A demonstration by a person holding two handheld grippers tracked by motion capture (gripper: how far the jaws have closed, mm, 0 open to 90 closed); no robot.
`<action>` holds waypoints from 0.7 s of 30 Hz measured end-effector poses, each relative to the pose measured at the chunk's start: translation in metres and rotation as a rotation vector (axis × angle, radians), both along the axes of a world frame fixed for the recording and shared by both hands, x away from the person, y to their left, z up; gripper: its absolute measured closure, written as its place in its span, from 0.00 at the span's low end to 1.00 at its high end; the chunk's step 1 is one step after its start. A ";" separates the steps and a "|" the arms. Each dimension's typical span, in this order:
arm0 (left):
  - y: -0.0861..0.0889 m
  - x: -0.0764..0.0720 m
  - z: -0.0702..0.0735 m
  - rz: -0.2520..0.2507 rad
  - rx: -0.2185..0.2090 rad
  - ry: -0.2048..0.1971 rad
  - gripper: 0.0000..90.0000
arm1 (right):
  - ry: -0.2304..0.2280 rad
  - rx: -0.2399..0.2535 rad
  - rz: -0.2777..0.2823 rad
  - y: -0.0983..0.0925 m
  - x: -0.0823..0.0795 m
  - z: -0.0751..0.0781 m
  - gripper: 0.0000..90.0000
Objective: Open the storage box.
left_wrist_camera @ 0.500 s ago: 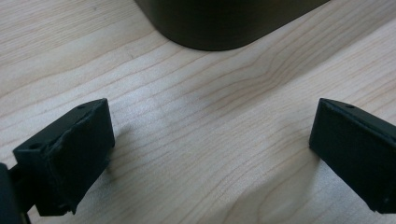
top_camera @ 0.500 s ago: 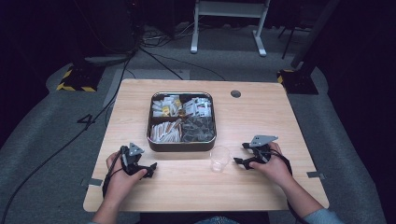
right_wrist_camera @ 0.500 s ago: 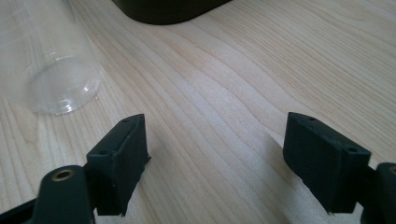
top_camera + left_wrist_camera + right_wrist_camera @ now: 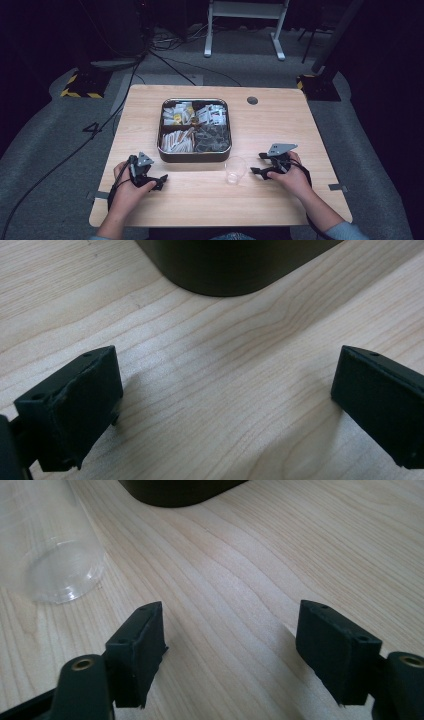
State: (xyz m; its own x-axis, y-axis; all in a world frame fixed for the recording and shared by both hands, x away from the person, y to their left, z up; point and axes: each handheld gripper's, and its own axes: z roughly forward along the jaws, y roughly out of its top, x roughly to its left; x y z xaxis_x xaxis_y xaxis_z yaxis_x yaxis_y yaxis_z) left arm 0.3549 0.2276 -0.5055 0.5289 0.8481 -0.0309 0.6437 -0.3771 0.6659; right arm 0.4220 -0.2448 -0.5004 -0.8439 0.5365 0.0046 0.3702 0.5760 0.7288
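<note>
Both grippers low over the table [image 4: 280,210], near its front edge, jaws spread wide, nothing between them.

Left gripper [image 4: 161,181]: sits at front-left, pointing right and a bit toward the tin [image 4: 194,154]. Left gripper view: bare wood between the jaws, the tin's rounded front corner [image 4: 225,275] ahead and apart from the jaw tips. Clear gap from the jaws to the tin wall.

Right gripper [image 4: 256,171]: front-right, pointing left at the cup [image 4: 235,169]. The cup is clear plastic, upright, standing on the table just in front of the tin's front-right corner, between the two grippers but much nearer the right one. Right gripper view: the cup [image 4: 55,555] sits up and left of the left jaw, not between the jaws, no contact. Tin corner [image 4: 175,492] past it.

The tin is square, centred on the table, four compartments with packets; the front-right one holds darker contents.

Room: open wood in a strip along the front between the hands, wide bare margins left and right of the tin. Cup to tin gap is tight; cannot tell if they touch. A grommet [image 4: 252,100] is at back-right, well clear.
</note>
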 end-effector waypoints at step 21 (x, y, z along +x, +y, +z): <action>-0.003 0.003 0.000 0.002 -0.001 -0.001 0.00 | 0.002 0.043 0.065 0.025 0.034 0.062 0.36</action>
State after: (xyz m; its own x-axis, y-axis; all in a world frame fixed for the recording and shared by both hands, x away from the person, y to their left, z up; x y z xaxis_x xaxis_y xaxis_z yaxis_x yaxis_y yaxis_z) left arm 0.3579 0.2248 -0.5057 0.5270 0.8493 -0.0316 0.6438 -0.3748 0.6671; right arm 0.4561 -0.2195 -0.4385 -0.8768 0.4801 0.0280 0.3345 0.5669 0.7529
